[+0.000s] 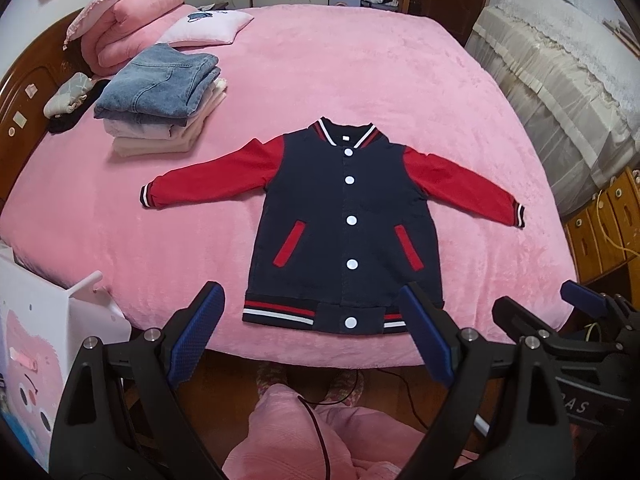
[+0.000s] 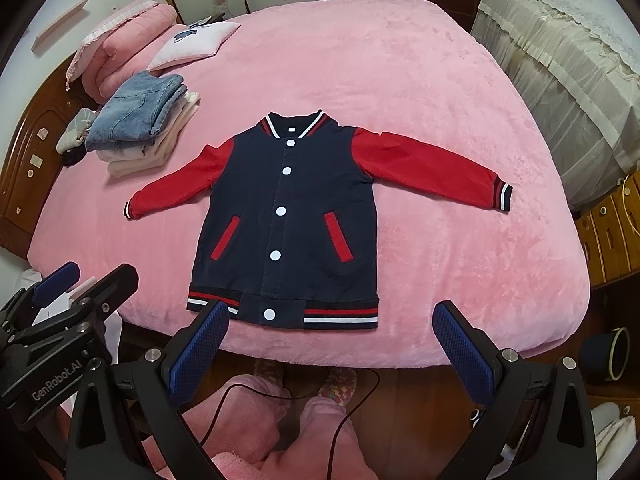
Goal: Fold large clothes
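A navy varsity jacket (image 1: 344,216) (image 2: 288,216) with red sleeves and white snap buttons lies flat and face up on the pink bed, collar away from me, both sleeves spread out sideways. Its striped hem lies near the bed's front edge. My left gripper (image 1: 312,308) hovers open above the hem, with nothing between its blue pads. My right gripper (image 2: 332,320) also stands open just short of the hem, holding nothing. Each gripper shows at the edge of the other's view, the right gripper (image 1: 556,312) on the right and the left gripper (image 2: 84,280) on the left.
A stack of folded clothes (image 1: 160,96) topped by denim sits at the bed's far left, beside a folded pink quilt (image 1: 132,20) and a small pillow (image 1: 208,26). A covered piece of furniture (image 1: 560,80) stands to the right. A person's pink-trousered legs (image 2: 280,420) and a cable are below.
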`<control>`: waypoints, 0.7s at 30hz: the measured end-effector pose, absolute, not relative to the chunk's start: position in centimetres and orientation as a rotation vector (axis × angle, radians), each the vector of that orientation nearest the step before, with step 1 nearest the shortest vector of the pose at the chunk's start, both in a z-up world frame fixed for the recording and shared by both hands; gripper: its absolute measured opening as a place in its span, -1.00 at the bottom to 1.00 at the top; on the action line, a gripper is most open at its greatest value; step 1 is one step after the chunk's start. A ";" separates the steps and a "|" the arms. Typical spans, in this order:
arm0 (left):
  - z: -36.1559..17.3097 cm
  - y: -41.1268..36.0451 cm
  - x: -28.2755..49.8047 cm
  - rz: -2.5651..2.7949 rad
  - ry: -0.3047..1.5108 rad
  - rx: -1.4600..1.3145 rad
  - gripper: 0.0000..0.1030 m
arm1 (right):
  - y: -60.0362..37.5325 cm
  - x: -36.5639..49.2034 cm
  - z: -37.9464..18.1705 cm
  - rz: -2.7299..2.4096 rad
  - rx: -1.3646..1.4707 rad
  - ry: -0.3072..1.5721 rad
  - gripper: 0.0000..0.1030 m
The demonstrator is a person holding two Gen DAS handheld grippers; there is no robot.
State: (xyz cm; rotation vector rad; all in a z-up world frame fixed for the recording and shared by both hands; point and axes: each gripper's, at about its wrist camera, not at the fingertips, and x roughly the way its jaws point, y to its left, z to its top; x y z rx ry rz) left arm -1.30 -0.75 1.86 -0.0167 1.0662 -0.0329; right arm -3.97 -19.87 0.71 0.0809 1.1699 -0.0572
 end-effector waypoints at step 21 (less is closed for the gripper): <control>1.4 1.5 -1.5 0.020 1.113 -0.053 0.70 | -18.3 -3.1 1.3 -0.020 0.035 1.157 1.00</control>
